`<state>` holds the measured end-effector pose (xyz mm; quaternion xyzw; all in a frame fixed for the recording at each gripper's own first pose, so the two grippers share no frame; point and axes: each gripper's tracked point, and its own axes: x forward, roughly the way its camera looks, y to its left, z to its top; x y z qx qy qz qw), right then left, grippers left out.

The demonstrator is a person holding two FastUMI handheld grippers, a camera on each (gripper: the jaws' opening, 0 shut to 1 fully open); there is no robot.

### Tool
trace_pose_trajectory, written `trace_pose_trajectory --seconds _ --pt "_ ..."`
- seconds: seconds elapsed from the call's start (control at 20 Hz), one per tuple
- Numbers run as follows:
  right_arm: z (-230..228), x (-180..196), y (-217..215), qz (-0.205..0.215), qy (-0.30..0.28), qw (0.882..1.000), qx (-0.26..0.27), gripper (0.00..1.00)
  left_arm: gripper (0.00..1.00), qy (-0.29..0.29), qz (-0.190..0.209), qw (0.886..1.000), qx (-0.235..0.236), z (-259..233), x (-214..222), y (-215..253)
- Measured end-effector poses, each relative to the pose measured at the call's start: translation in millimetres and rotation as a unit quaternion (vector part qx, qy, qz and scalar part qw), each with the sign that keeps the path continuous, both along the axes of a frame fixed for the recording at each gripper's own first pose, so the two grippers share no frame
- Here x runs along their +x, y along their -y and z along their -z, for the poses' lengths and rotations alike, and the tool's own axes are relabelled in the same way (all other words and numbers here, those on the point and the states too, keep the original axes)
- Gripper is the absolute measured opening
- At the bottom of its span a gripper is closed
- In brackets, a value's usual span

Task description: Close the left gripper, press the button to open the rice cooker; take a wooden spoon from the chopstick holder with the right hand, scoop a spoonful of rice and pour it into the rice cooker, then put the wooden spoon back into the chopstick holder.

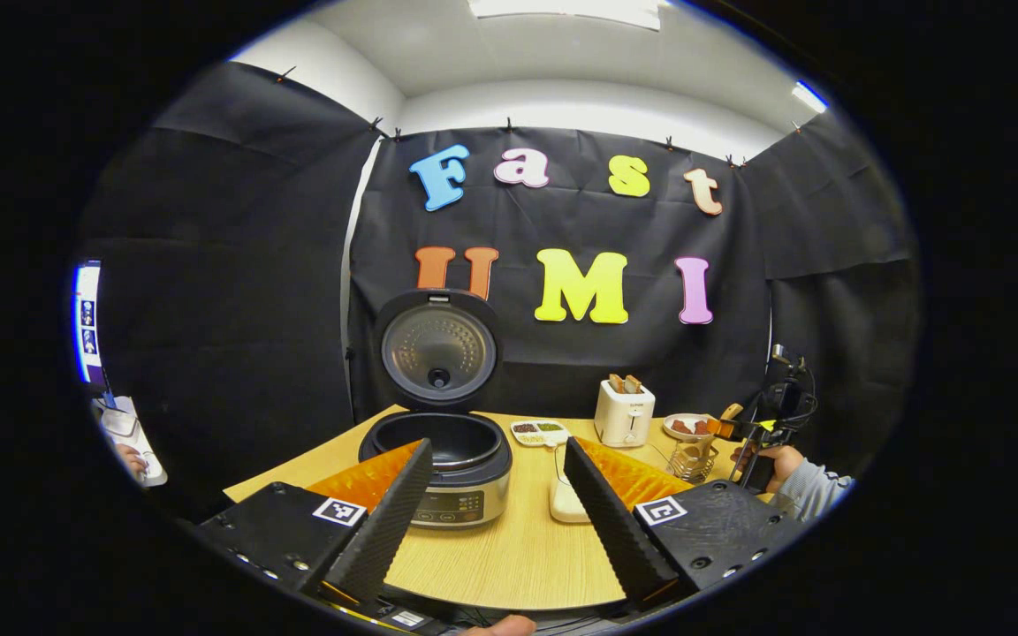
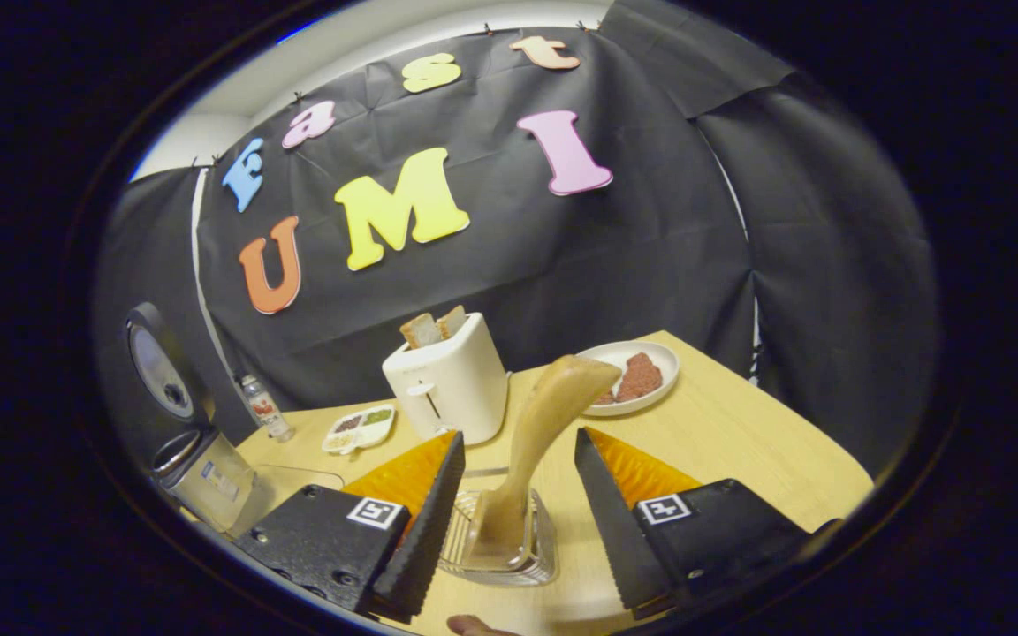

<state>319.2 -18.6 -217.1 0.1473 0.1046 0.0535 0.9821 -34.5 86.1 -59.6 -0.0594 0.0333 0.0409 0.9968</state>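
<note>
The rice cooker (image 1: 460,495) stands on the table with its lid (image 1: 438,349) raised and the dark inner pot showing. My left gripper (image 1: 498,450) hangs open in front of it, holding nothing. The wooden spoon (image 2: 553,411) stands upright in the wire chopstick holder (image 2: 500,543), bowl end up. My right gripper (image 2: 518,437) is open, one finger on each side of the spoon's handle and neither pressing on it. In the left gripper view the right gripper (image 1: 765,424) hovers over the chopstick holder (image 1: 693,459), held by a hand in a grey sleeve.
A white toaster (image 2: 447,380) with bread stands behind the holder. A plate (image 2: 664,362) of reddish food lies to its right, and a small divided dish (image 2: 359,426) and a bottle (image 2: 266,408) to its left. A white container (image 1: 562,503) sits right of the cooker.
</note>
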Motion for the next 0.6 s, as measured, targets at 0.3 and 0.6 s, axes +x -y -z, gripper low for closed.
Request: trace_pose_trajectory --seconds 0.3,0.6 --pt "30.1 19.2 5.2 0.01 -0.056 0.998 -0.026 0.49 0.94 0.005 0.015 1.0 0.006 0.7 0.6 0.1" --pt "3.8 13.2 -3.4 -0.009 -0.026 0.999 -0.031 0.14 0.94 0.0 0.008 1.0 0.018 8.1 -4.9 -8.6"
